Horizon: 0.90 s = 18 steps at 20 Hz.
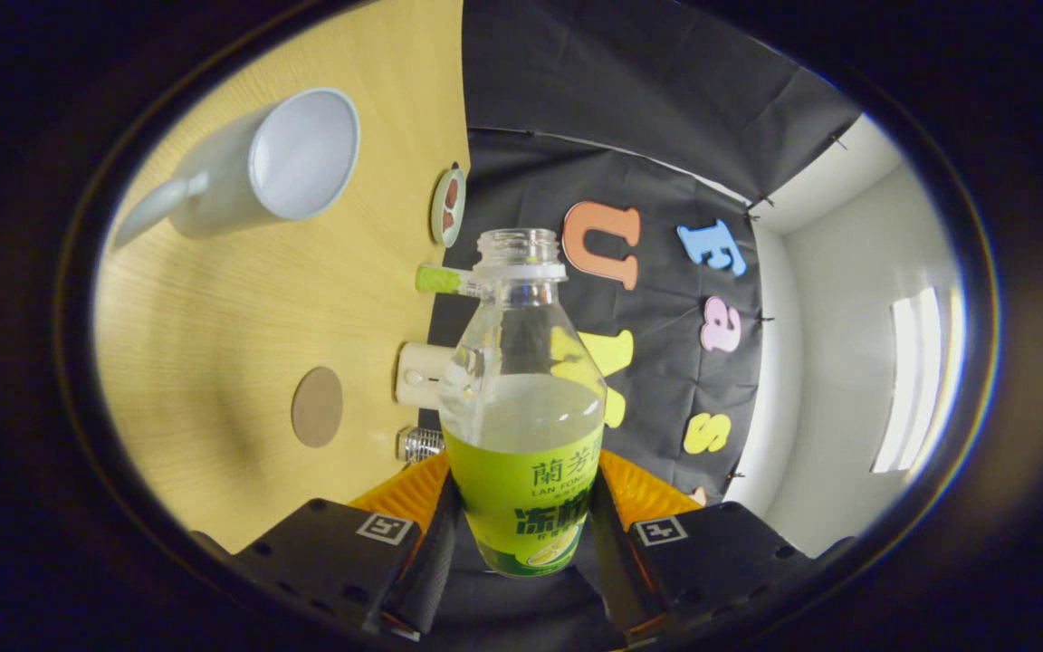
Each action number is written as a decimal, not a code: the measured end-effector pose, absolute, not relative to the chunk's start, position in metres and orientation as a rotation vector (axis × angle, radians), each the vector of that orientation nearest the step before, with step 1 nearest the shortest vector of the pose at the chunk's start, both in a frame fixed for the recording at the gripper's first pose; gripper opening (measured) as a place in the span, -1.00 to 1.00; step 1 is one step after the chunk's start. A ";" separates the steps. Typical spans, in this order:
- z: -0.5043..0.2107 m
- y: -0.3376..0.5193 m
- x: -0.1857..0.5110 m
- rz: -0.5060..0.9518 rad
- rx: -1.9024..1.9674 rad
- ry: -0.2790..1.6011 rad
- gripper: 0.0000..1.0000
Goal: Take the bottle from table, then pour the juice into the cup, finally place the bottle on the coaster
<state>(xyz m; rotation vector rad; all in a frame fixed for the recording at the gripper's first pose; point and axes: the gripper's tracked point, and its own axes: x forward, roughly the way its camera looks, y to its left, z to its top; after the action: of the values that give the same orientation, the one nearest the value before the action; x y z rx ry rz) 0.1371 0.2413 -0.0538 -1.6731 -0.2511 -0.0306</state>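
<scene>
Clear plastic bottle with green label [521, 426], uncapped, clamped between both fingers of black gripper [521, 534]; held off wooden table [214, 317]. Carry mouth over white ceramic cup [291, 158], then tilt slowly to avoid spilling.

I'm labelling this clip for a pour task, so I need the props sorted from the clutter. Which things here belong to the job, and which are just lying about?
Belongs to the job:
- bottle, cap off, gripper jaws shut on it
- white cup on the table
- round brown coaster

Lying about:
- small round dish at the table's far edge
- white box
- small metal item
</scene>
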 end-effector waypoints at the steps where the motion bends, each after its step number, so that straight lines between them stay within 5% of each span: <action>1: -0.052 0.242 0.138 -0.034 -1.683 -0.256 0.49; 18: -0.039 0.247 0.134 -0.051 -1.730 -0.285 0.49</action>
<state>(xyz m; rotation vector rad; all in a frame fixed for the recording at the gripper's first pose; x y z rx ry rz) 0.1343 0.2472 -0.0394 -1.7304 -0.2853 -0.0513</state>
